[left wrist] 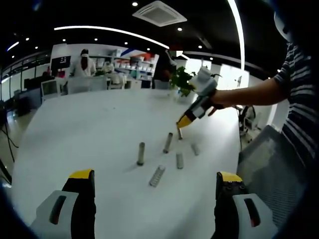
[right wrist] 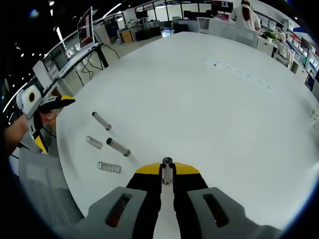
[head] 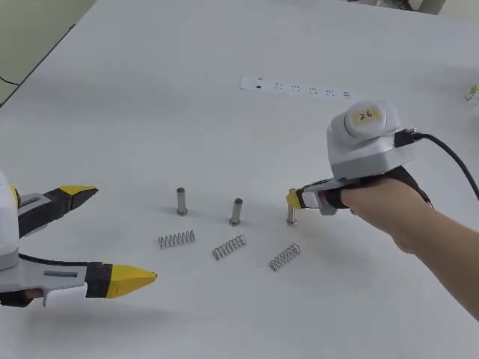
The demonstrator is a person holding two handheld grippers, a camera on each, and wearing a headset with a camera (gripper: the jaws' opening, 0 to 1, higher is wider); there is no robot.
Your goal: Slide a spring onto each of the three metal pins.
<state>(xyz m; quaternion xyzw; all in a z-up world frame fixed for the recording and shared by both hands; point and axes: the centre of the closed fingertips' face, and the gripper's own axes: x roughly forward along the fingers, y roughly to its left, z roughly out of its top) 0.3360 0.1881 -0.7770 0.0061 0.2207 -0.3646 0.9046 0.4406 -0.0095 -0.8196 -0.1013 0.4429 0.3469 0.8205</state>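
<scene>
Three pins (head: 181, 200) stand upright in a row on the white worktop (head: 224, 134), a spring (head: 177, 239) lying before each. The right gripper (head: 293, 200), reaching in level, has its fingers clamped on the rightmost pin (right wrist: 167, 172). The left gripper (head: 123, 234) hovers low, fingers spread wide. A power strip (head: 296, 88) lies beyond.

I seem to be working in an open-plan office: past the edges of the big white counter (left wrist: 99, 129) I see desks (right wrist: 75, 59) with monitors (right wrist: 85, 27), a potted plant (left wrist: 182, 80) and a person (left wrist: 84, 62) standing. Above the counter are a ceiling air-conditioning unit (left wrist: 159, 12) and strip lights (left wrist: 114, 31). A grey mesh chair (left wrist: 271, 159) sits just beside the counter.
</scene>
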